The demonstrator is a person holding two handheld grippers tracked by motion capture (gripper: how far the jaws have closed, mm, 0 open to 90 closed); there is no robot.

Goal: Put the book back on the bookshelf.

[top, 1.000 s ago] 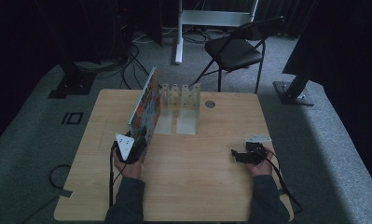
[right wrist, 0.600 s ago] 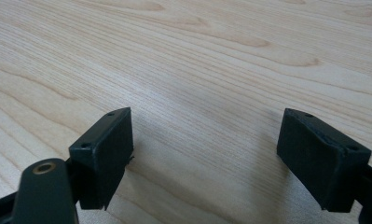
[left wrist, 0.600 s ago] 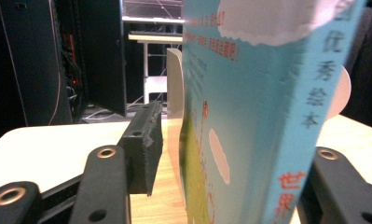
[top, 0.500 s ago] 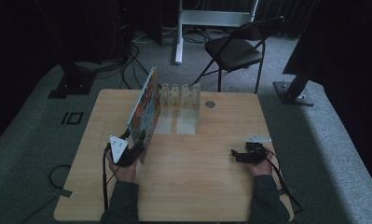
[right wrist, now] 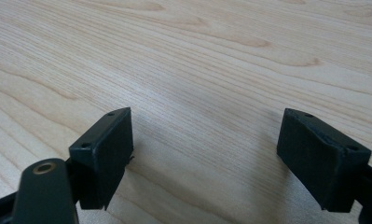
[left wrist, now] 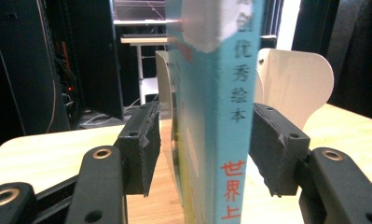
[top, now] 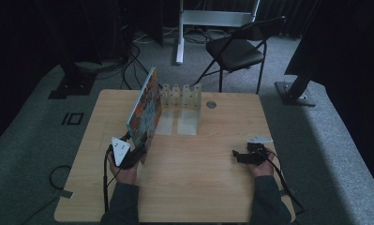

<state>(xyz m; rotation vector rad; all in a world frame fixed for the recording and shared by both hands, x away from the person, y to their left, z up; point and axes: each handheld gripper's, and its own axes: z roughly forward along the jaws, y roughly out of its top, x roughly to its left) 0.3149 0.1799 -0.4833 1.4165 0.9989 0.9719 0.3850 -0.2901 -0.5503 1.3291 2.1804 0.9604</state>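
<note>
High view: wooden table (top: pixel 198 187), person's forearms in from the near edge. Left gripper (top: pixel 130 157) at the near-left of the table, at the near end of a picture book (top: pixel 145 110) that stands on its edge, tilted, running from the gripper away toward a white rack (top: pixel 181 96) of upright dividers at the far middle. The book's colourful cover faces left. Right gripper (top: pixel 243 157) rests low on the table at the near right, well apart from book and rack. A black folding chair (top: pixel 236 49) stands on the floor beyond the far edge.

Left gripper view: adds what the high view cannot give. The book's (left wrist: pixel 211 116) light-blue spine with printed characters stands upright between the two black jaws. The jaws have just been opening; a clear gap shows between the left pad and the book, and the right pad stands at the spine's edge, contact there not certain. So the book is between the jaws but not clamped. A white rack divider (left wrist: pixel 295 88) rises right behind the book.

Right gripper view: right gripper (right wrist: pixel 204 149) jaws spread wide, nothing between them, bare wood grain of the table (right wrist: pixel 197 60) below.
</note>
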